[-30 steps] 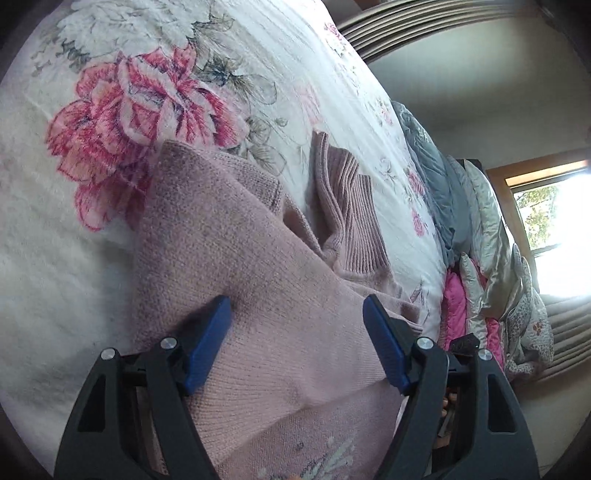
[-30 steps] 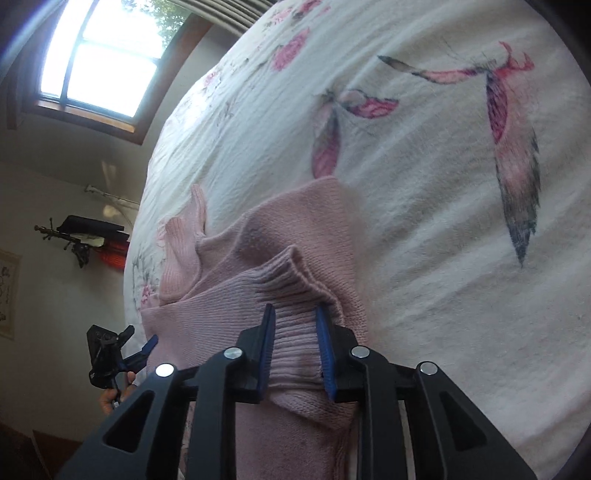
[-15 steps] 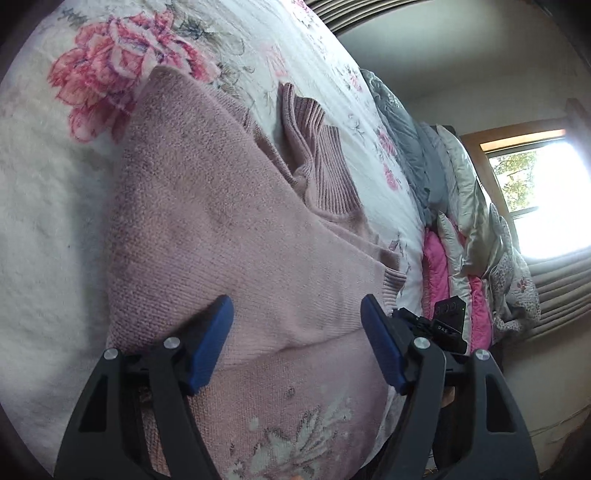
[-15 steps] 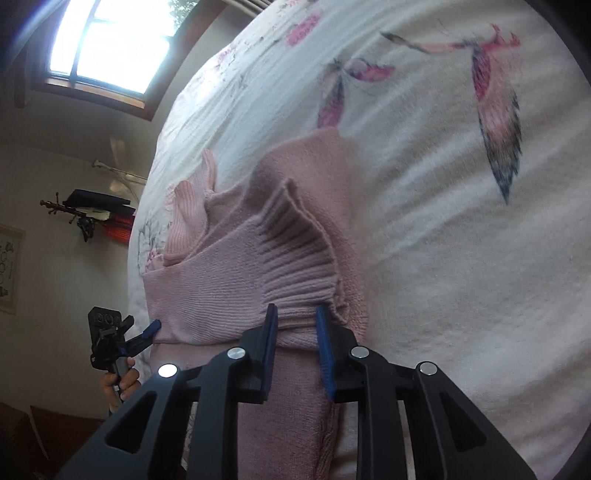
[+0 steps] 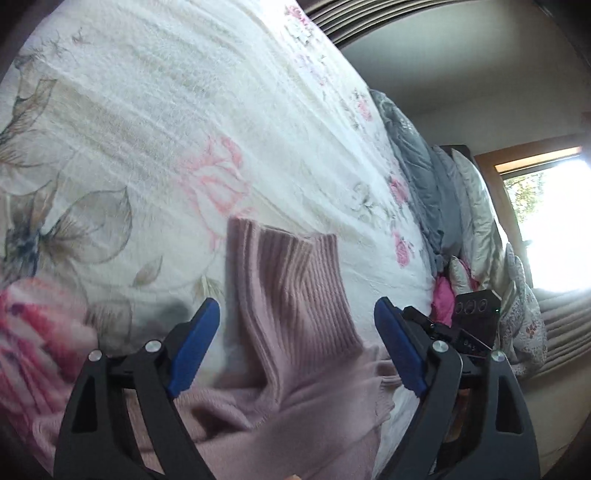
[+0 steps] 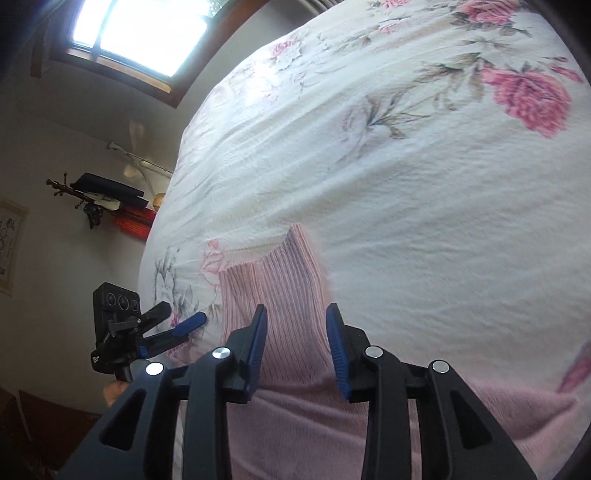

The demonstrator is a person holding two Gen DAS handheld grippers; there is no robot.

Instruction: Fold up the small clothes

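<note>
A pink knit sweater (image 5: 295,398) lies on the floral bedspread (image 5: 155,122), its ribbed part (image 5: 291,288) pointing up the bed. My left gripper (image 5: 295,347) is open, low over the sweater, with the ribbed part between and beyond its blue pads (image 5: 195,347). The right wrist view shows the same ribbed part (image 6: 280,280) lying flat on the bedspread (image 6: 406,184). My right gripper (image 6: 297,349) is open above it, with a gap on each side and the pads not pressing the knit. The left gripper (image 6: 184,311) shows open at the sweater's left edge.
Grey, silver and pink pillows and bedding (image 5: 443,192) are heaped along the bed's far right side by a bright window (image 5: 550,221). A wall shelf (image 6: 107,192) and another window (image 6: 140,29) lie past the bed's left edge. A hand (image 6: 114,391) holds the left gripper.
The right gripper, shut on a ribbed edge of the sweater before, has opened and let it go. Both grippers have moved forward over the sweater, so the ribbed part now lies close ahead.
</note>
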